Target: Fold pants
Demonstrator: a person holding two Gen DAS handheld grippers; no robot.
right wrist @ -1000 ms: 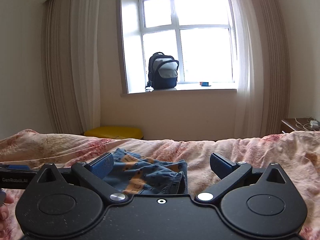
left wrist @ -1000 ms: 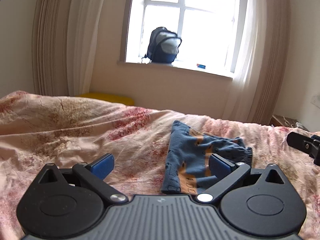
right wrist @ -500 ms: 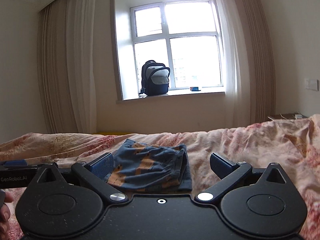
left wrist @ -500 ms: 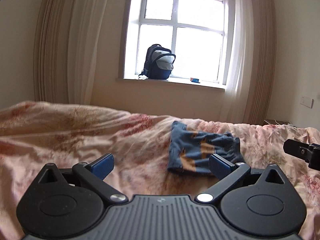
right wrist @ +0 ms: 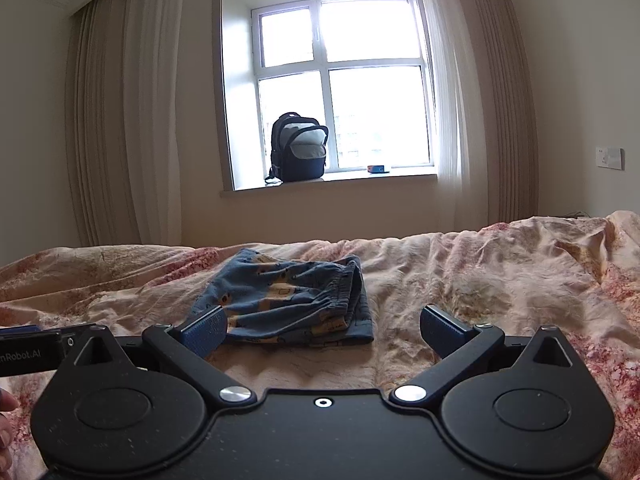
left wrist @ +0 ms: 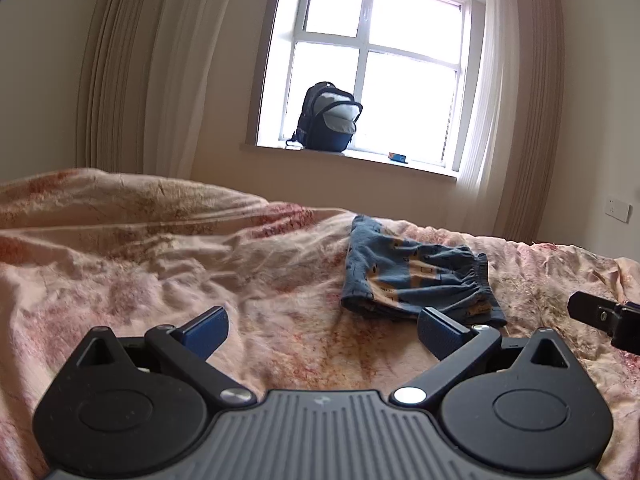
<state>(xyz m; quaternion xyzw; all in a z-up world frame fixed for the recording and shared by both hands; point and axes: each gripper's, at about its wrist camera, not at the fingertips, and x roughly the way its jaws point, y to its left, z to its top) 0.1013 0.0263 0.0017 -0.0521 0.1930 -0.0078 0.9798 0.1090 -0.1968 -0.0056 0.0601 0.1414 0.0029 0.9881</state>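
Lying folded at centre frame on the rumpled pink floral bedspread [right wrist: 500,272], blue orange-printed cotton pants [right wrist: 288,300] — near edge partly hidden behind blue fingertip pads [right wrist: 204,330], left gripper [left wrist: 320,330] and right gripper [right wrist: 322,330] both spread, empty.

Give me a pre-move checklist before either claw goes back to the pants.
1. Left claw open and empty: ok.
2. Right claw open and empty: ok.
3. Both claws clear of the pants: ok, neither touches the fabric.
4. Pants folded into a compact bundle on the bedspread: ok, waistband on top at the right.
5. Fold edges aligned underneath: cannot tell, lower layers are hidden.
6. Nothing lying on the pants: ok.
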